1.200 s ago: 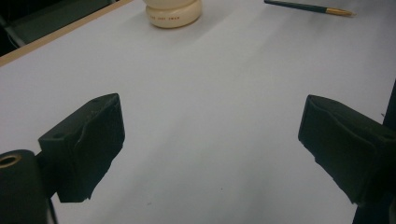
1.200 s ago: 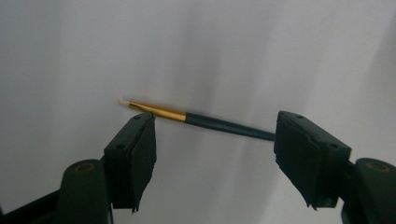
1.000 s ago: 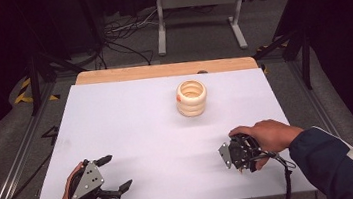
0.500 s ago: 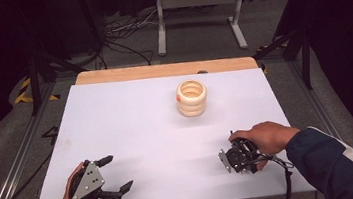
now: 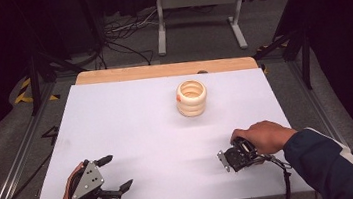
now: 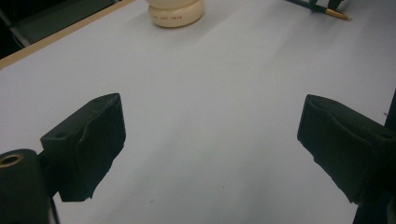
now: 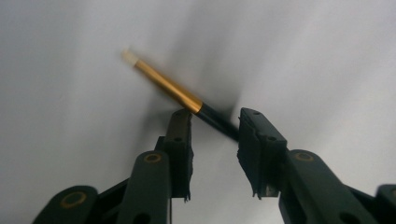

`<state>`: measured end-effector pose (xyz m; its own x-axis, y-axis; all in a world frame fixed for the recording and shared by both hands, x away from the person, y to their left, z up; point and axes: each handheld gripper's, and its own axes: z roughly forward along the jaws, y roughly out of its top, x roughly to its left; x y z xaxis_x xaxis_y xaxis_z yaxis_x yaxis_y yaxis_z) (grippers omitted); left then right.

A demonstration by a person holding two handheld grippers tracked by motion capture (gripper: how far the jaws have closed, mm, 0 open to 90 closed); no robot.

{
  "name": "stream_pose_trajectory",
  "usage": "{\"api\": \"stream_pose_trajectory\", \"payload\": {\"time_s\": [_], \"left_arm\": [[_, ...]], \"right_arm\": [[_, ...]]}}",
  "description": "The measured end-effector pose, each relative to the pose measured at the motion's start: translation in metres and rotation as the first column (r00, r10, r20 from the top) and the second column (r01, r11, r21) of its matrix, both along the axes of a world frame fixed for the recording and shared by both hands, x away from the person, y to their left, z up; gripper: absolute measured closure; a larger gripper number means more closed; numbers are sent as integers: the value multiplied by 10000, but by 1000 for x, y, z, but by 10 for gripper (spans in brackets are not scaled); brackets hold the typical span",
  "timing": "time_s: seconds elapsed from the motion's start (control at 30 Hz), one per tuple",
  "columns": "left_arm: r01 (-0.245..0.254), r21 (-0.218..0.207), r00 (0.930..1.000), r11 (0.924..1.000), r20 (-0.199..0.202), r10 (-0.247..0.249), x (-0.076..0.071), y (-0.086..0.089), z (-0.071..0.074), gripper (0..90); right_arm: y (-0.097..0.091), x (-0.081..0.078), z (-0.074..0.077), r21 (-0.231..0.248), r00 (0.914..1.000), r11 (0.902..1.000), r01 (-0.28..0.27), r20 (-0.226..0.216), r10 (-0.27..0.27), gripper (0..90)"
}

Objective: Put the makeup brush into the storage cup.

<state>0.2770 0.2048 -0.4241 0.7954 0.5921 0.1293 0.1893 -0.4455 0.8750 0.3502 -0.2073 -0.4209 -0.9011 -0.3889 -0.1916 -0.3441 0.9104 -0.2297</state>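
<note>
White table [image 5: 132, 124] and stacked ring tower [image 5: 191, 98] unchanged since the earlier frame; left gripper [image 5: 113, 173] unmoved, jaws wide, empty; right gripper [image 7: 214, 135] has just been closing, jaws narrow, flanking the brush [image 7: 173, 91]; brush near the table's right front, long axis diagonal, pale tip pointing away from the jaws.

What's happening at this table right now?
A person holds tongs in each hand at a white table. The right tongs point down at a black pen with a gold band; their jaws have just been closing around it, though a gap shows on one side, so the grip isn't firm yet. The left tongs rest open near the table's front edge, holding nothing. A cream stack of rings stands untouched farther back.
</note>
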Motion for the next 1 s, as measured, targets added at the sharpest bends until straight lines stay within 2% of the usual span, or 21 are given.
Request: {"api": "stream_pose_trajectory", "payload": {"time_s": [0.03,0.13,0.2,0.23,0.27,0.33,0.37,0.5,0.6,0.63,0.73,0.8,0.83,0.87,0.93,1.0], "left_arm": [[4,-53,10000,10000,-3,-4,0,0,0,85],[-3,-61,10000,10000,-38,2,1,0,0,86],[24,-39,10000,10000,-41,-24,1,0,0,88],[48,-29,10000,10000,-46,-48,1,-1,0,89],[48,-29,10000,10000,-46,-48,1,-1,0,89],[69,-17,10000,10000,-42,-69,1,-1,0,90],[65,-36,10000,10000,-67,-66,1,0,0,90],[104,-47,9999,9999,-97,-104,1,0,-1,91],[108,-92,9999,9999,-64,-109,0,1,0,92],[73,-89,10000,9999,-64,-73,0,1,0,93],[58,-125,9999,9999,-87,-59,1,2,1,92],[40,-100,10000,9999,-90,-41,1,1,1,93],[36,-81,10000,10000,-77,-37,1,1,1,93],[15,-73,10000,10000,-71,-15,1,1,1,93],[-29,-90,10000,10000,-79,28,1,2,1,94],[-49,-119,10000,9999,-78,49,1,2,1,94]], "right_arm": [[1,0,-1,-103,9999,9999,-70,-159,69,719],[-1,0,0,27,10000,10000,53,-78,-53,649],[1,0,-1,-43,9999,9999,93,45,-93,641],[3,4,0,-150,9995,9996,246,-219,-249,671],[3,4,0,-150,9995,9996,246,-219,-249,671],[2,8,0,-153,9969,9990,411,-667,-420,745],[1,9,0,-180,9937,9984,528,-984,-543,794],[-4,15,1,148,9822,9937,1108,-1545,-1072,839],[-8,16,2,398,9785,9895,1388,-1595,-1308,843],[-9,15,4,629,9804,9879,1415,-1469,-1311,843],[-15,16,13,1640,9746,9694,1824,-1604,-1563,844],[-19,16,19,2134,9711,9545,2085,-1610,-1762,844],[-25,17,24,2665,9687,9344,2366,-1390,-2057,844],[-25,17,24,2665,9687,9344,2366,-1390,-2057,844],[-30,17,29,3269,9649,9087,2597,-1257,-2305,844],[-36,17,36,4030,9607,8721,2775,-1244,-2483,844]]}}
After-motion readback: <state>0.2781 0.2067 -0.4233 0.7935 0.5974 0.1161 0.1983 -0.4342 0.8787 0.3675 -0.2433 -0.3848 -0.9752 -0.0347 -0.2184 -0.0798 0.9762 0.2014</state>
